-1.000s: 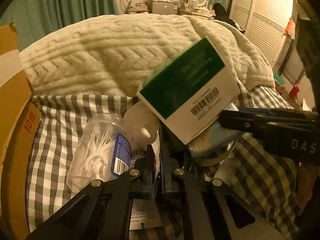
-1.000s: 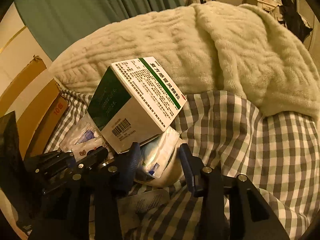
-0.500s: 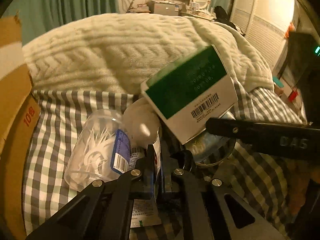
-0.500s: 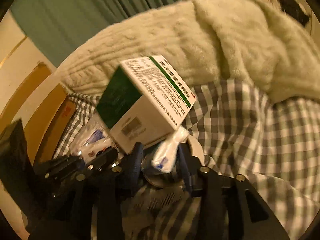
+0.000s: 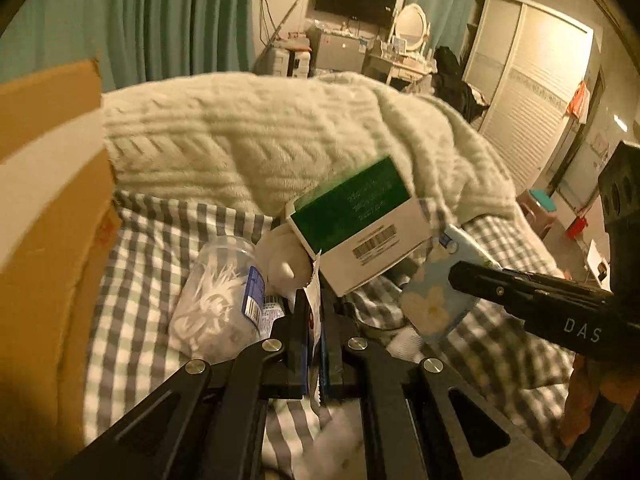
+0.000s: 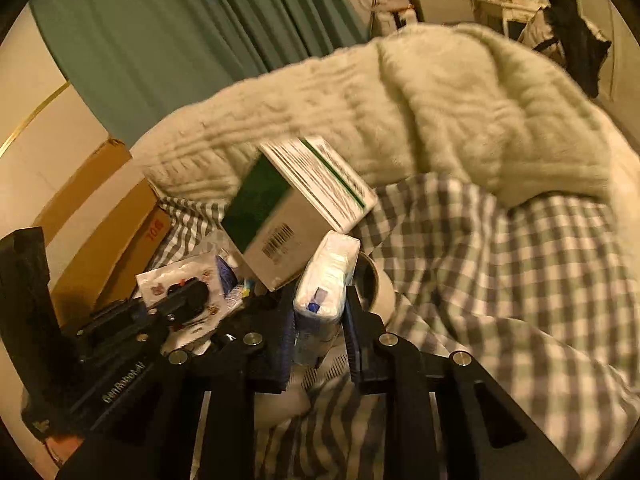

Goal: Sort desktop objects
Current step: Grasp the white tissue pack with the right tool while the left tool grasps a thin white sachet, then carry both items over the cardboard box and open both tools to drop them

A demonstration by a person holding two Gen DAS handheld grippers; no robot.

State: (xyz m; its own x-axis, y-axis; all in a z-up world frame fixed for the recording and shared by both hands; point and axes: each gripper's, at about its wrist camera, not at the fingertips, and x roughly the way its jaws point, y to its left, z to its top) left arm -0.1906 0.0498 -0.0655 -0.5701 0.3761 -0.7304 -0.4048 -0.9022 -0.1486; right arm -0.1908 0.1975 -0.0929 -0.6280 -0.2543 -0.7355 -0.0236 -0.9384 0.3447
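Two views show a small heap of clutter on a checked bedsheet.

From the left wrist, the left hand-held gripper is clamped fully shut on a thin flat sachet standing on edge between the pads. Just beyond, at twelve to one o'clock, a green-and-white medicine box lies tilted; at eleven o'clock a clear tub of floss picks rests on its side.

From the right wrist, the right hand-held gripper is closing on a tissue pack, which sits between the jaws with its long axis pointing away along the fingers, toward twelve o'clock. The box is at eleven o'clock, touching the pack's far end. Each hand likely carries its own item next; the right is nearer the box.
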